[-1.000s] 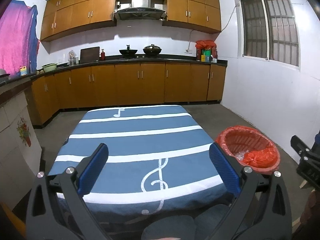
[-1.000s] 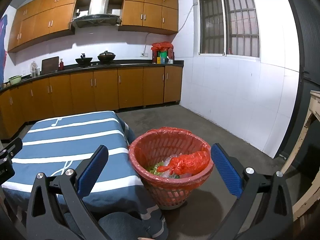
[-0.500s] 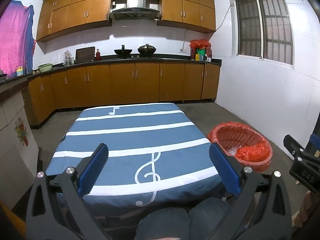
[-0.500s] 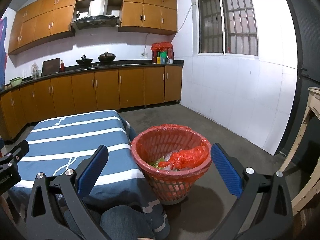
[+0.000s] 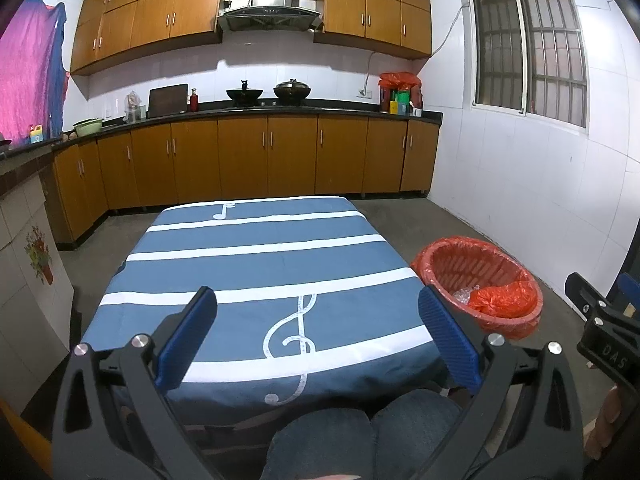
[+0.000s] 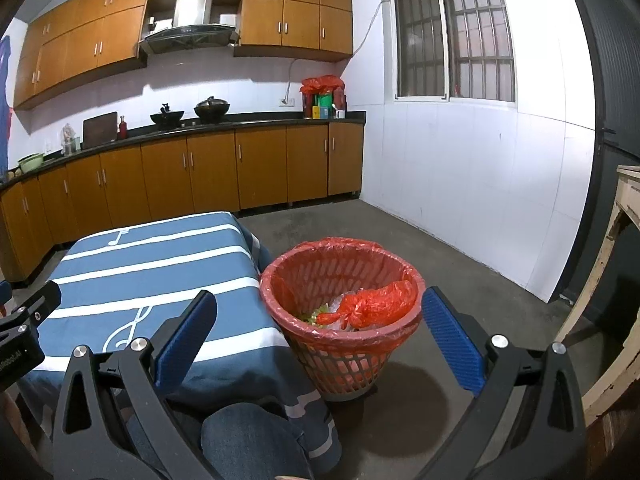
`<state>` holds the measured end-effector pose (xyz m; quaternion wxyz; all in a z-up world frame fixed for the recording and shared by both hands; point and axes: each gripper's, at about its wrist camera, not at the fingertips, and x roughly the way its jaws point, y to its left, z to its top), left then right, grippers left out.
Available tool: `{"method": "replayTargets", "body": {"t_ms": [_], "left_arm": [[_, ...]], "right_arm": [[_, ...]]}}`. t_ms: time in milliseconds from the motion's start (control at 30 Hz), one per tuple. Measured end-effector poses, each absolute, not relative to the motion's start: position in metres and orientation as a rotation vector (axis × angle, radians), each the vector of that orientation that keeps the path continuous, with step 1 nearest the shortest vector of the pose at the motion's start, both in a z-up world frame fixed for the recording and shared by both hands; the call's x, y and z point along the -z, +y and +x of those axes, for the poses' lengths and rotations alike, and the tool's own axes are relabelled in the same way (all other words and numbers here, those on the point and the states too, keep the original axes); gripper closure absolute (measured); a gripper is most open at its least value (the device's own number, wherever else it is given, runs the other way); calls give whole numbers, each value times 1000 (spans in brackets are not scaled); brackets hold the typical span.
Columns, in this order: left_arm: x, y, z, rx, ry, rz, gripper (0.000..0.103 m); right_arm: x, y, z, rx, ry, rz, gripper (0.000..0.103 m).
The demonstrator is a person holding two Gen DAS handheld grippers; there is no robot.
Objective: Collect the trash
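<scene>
the only writing we can read sits on the gripper bodies: "das" on the black housing of the right gripper (image 5: pixel 608 344) as it shows at the edge of the left wrist view, and a partly cut-off "robot.ai" on the left gripper (image 6: pixel 20 340) housing at the edge of the right wrist view. the tablecloth (image 5: pixel 260 280) carries no words, only white stripes, a treble clef and a music note on blue.

we hold the left gripper (image 5: pixel 316 336) level and low, pointing forward over the near edge of the cloth-covered table, its blue fingers (image 5: pixel 188 336) spread wide and holding nothing. the right gripper (image 6: pixel 320 336) is held the same way, beside the left one, jaws likewise released and empty, its fingers (image 6: pixel 452 344) framing the trash basket (image 6: pixel 344 360).

that basket stands on the concrete floor just beside the table's right corner, lined with a red plastic bag (image 6: pixel 280 296). inside lie a crumpled red bag (image 6: pixel 376 300) and some clear and greenish scraps (too small to identify). our knees in jeans (image 5: pixel 360 440) show below both grippers, against the table's near side.
</scene>
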<state>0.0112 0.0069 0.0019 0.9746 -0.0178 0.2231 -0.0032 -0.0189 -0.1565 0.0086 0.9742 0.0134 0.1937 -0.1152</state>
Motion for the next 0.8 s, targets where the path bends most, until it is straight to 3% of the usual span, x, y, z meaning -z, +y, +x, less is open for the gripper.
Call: {"method": "replayTargets", "body": {"t_ms": [800], "left_arm": [[0,10,11,-8,454,-55,4]], "right_arm": [[-8,-156,-18,220,402,16,2]]}}
